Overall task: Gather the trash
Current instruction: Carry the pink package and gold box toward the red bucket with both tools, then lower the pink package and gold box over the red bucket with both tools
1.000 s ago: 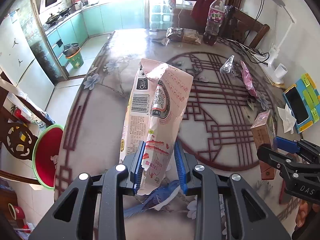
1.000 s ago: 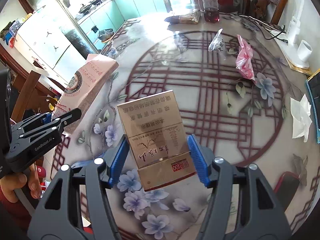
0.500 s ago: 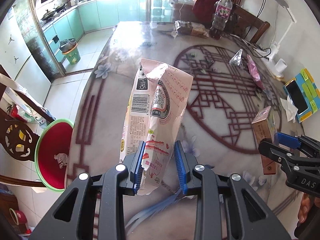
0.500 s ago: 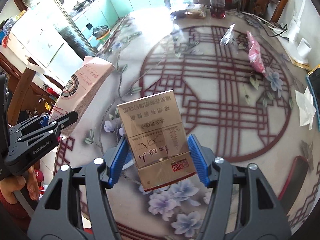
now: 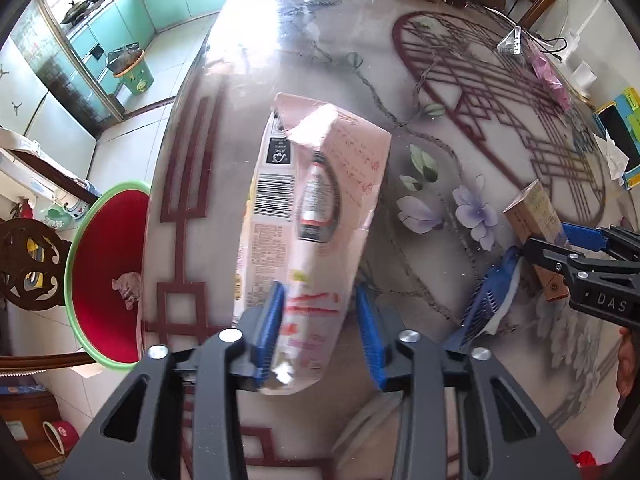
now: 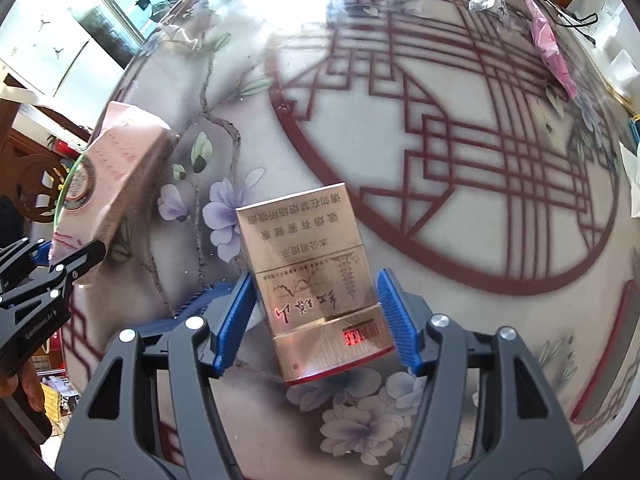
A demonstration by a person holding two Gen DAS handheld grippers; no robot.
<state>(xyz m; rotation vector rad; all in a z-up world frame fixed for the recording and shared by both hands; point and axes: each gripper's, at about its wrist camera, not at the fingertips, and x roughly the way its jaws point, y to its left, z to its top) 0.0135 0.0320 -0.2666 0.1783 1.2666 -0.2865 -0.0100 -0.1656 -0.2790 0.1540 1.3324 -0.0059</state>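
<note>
A tall pink snack bag (image 5: 316, 216) hangs between the blue pads of my left gripper (image 5: 320, 320), just above the patterned round table (image 5: 320, 52). Its jaws are opening, and a gap shows between the bag and the right pad. A gold cigarette pack (image 6: 312, 280) stands between the pads of my right gripper (image 6: 316, 320), whose jaws are opening too, with small gaps on both sides. The left wrist view shows the right gripper (image 5: 560, 248) with the pack (image 5: 536, 212) at the right. In the right wrist view the bag (image 6: 120, 160) sits at the left.
A red basin with a green rim (image 5: 108, 280) stands beside the table's edge with crumpled trash in it. A blue plastic scoop (image 5: 492, 300) lies under the right gripper. A pink wrapper (image 5: 548, 72), a clear wrapper (image 5: 510, 42) and a tissue (image 5: 616, 156) lie across the table.
Both grippers have dropped closer to the table and shifted toward its near left edge. Both pairs of jaws have widened, and the pink bag now looks blurred and looser.
</note>
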